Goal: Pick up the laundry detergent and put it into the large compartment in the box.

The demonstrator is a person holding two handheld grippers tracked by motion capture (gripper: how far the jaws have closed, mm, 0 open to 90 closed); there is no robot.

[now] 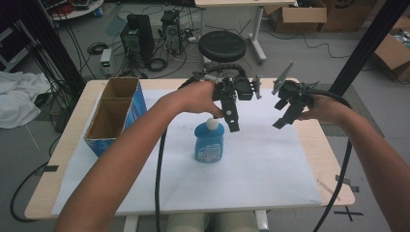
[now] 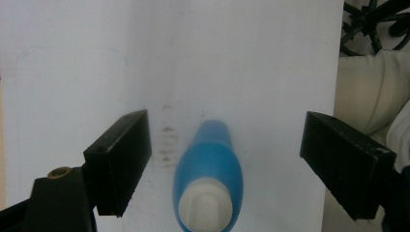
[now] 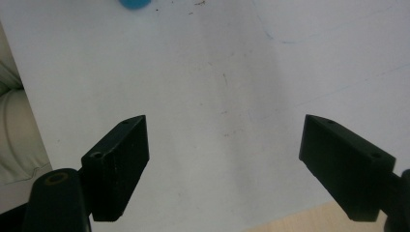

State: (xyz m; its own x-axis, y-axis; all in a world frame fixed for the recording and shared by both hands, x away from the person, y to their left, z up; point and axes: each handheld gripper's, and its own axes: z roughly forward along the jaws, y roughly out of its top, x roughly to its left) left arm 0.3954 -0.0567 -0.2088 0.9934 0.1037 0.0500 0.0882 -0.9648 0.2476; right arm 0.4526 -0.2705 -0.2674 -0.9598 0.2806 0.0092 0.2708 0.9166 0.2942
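A blue bottle point(image 1: 209, 143) with a white cap stands upright on the white sheet point(image 1: 270, 169) in the middle of the table. My left gripper point(image 1: 231, 116) hangs just above its cap, pointing down. Seen from the left gripper view, the bottle point(image 2: 209, 174) is below and between the wide-apart jaws, and the gripper point(image 2: 227, 164) is open with nothing held. My right gripper point(image 1: 285, 115) hovers to the right of the bottle over bare sheet; in the right gripper view it point(image 3: 227, 164) stands open, and the edge of the bottle point(image 3: 134, 4) shows at the top.
An open blue cardboard box point(image 1: 116, 113) with two compartments stands at the table's left side. A black stool point(image 1: 222, 46), computer towers and cables lie beyond the far edge. Bare wood point(image 1: 333, 164) shows at the table's right edge.
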